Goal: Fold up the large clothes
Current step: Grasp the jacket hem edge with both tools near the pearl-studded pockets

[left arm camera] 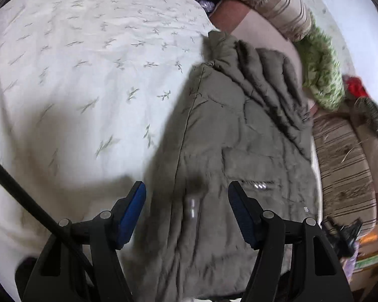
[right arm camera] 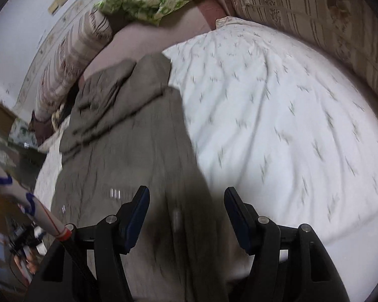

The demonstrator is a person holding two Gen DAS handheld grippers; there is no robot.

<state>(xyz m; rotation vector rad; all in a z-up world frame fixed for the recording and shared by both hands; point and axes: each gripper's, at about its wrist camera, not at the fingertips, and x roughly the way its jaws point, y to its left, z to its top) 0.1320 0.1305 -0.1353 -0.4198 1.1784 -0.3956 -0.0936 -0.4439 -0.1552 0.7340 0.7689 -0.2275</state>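
I see a padded olive jacket (left arm camera: 239, 151), creased and quilted, on the leaf-print white sheet (left arm camera: 75, 75). Left tongs (left arm camera: 186, 191) and right tongs (right arm camera: 186, 196) gape wide above it, empty.

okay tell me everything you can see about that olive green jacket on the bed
The olive jacket is a padded, quilted garment in matte, puffy fabric, with stitched seams, a zipped pocket and small metal snaps. It lies spread and wrinkled on the white leaf-print bedspread, its far end bunched into folds near the green patterned pillow. The left gripper and right gripper are both open above it, gripping nothing.
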